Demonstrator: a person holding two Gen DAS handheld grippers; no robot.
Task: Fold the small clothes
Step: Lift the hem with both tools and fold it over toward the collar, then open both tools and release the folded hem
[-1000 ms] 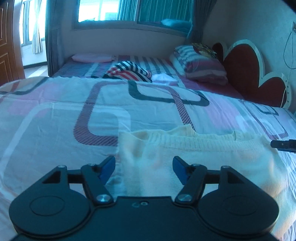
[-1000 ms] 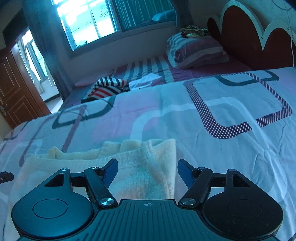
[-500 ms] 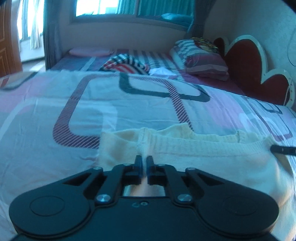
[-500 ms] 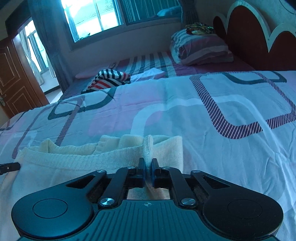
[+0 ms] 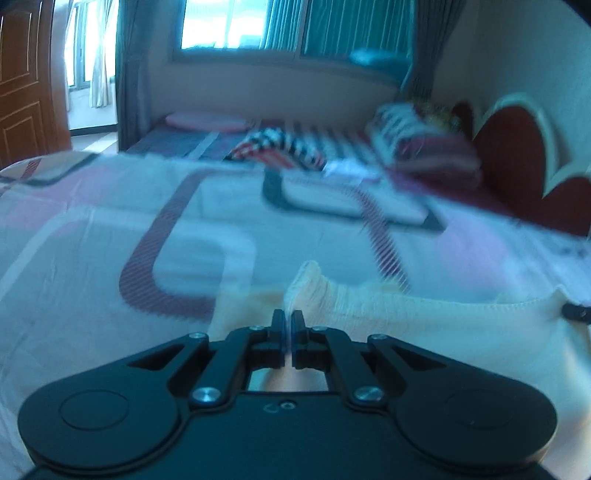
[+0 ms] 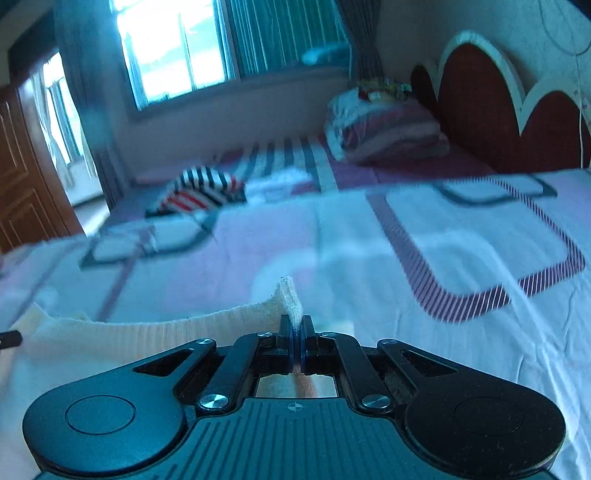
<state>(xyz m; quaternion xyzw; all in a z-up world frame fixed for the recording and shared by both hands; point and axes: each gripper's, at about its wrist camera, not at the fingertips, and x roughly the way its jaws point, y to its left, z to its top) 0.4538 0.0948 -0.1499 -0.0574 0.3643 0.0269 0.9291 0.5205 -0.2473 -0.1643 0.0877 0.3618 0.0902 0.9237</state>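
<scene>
A small cream knitted sweater (image 5: 424, 317) is stretched between my two grippers above the patterned bedspread (image 5: 110, 240). My left gripper (image 5: 287, 321) is shut on its left edge, a fold of knit sticking up between the fingers. My right gripper (image 6: 296, 326) is shut on the sweater's right edge (image 6: 288, 295); the ribbed hem (image 6: 147, 328) runs off to the left. Each view shows the other gripper's tip at its side edge. Both views are motion-blurred.
A striped folded garment (image 6: 199, 188) and a white one (image 6: 280, 182) lie further back on the bed. A striped pillow (image 6: 384, 129) rests by the red headboard (image 6: 480, 110). A window (image 5: 295, 26) and a wooden door (image 5: 26, 81) are behind.
Both grippers went from open around the sweater's edges to shut on them. They have since lifted the held edge off the bedspread, and the sweater's near part hangs taut between them.
</scene>
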